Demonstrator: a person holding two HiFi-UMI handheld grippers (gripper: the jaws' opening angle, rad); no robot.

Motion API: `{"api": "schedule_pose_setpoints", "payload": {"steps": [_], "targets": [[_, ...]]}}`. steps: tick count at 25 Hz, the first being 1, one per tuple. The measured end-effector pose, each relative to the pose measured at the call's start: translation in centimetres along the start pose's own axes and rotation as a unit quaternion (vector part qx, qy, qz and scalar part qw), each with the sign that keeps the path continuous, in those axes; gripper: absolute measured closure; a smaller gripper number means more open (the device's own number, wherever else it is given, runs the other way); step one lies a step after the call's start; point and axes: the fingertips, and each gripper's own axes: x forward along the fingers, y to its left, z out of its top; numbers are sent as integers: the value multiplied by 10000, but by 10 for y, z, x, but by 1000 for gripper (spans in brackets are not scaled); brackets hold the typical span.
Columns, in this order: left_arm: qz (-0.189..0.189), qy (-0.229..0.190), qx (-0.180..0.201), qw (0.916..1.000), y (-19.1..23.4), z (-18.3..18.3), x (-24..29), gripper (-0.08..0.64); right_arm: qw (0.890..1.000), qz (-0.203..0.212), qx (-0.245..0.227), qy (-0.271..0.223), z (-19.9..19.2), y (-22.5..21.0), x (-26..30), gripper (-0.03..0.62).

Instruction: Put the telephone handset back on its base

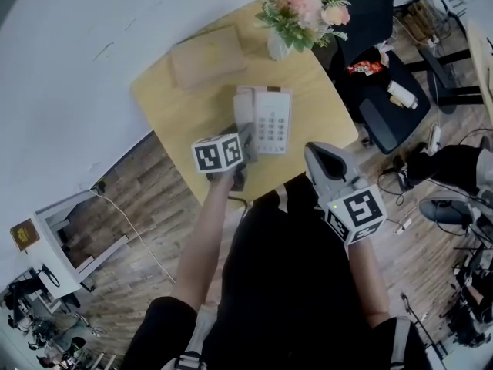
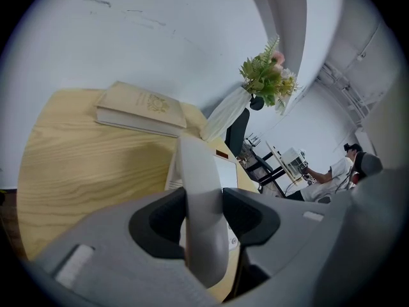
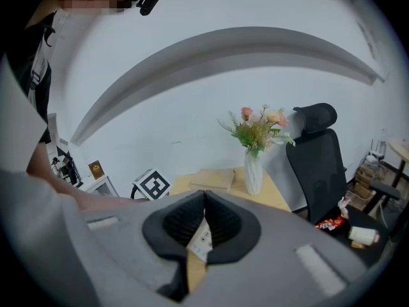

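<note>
The white telephone base (image 1: 273,121) with its keypad lies on the round wooden table (image 1: 177,106). The pale handset (image 1: 243,111) runs along the base's left side, and I cannot tell whether it rests in the cradle. My left gripper (image 1: 244,140) is shut on the handset's near end. In the left gripper view the handset (image 2: 199,171) stands between the dark pads (image 2: 167,219), with the base (image 2: 225,166) behind it. My right gripper (image 1: 313,152) hangs off the table's near edge, over the person's lap, shut and empty. In its own view the right gripper (image 3: 204,197) has its tips touching.
A tan book (image 1: 206,57) lies at the table's far side. A white vase of pink flowers (image 1: 299,12) stands at the far right corner. A black office chair (image 1: 379,91) sits right of the table. A white shelf unit (image 1: 54,237) stands on the floor at the left.
</note>
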Motion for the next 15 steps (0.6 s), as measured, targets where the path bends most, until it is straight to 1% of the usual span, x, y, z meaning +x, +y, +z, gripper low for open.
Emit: {"api": "schedule_pose_setpoints", "payload": {"steps": [5, 15], "targets": [[-1, 178, 161, 9997, 1, 1, 10, 367, 10000, -56, 36, 1, 0, -8, 1, 589], [83, 337, 511, 9981, 5, 8, 20, 367, 9999, -113, 95, 49, 0, -16, 2, 589]]}}
